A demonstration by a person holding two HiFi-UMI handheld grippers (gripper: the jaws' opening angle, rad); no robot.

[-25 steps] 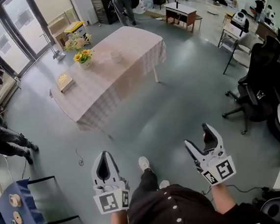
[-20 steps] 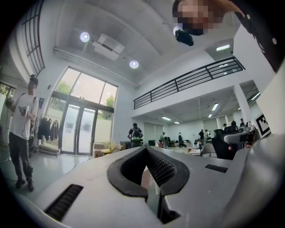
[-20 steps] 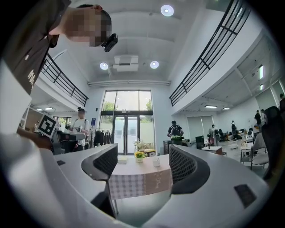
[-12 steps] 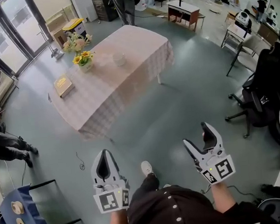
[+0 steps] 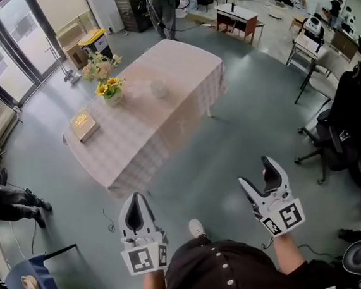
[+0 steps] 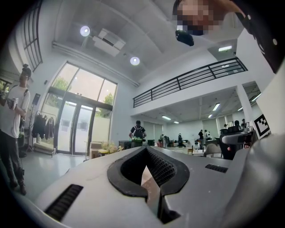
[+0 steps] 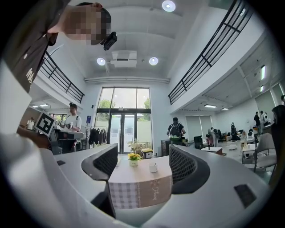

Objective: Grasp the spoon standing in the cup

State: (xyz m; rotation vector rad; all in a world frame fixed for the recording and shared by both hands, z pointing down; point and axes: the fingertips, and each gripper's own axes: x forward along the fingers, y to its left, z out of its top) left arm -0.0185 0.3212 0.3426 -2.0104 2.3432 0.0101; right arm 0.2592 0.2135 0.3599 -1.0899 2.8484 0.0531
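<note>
As I hold them, left tongs (image 5: 134,199) sit closed, right tongs (image 5: 257,174) wide; the cup (image 5: 158,87) with spoon (image 7: 155,163) stands well apart at eleven o'clock.

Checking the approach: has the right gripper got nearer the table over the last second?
Yes. The right gripper has moved toward the table: the strip of floor between its tips and the table's near edge is narrower.

Worktop (image 5: 180,77) far ahead
Cup (image 5: 158,87), flowers (image 5: 111,89) and book (image 5: 83,124) on it, well beyond left tongs (image 5: 134,199) and right tongs (image 5: 257,173).
</note>
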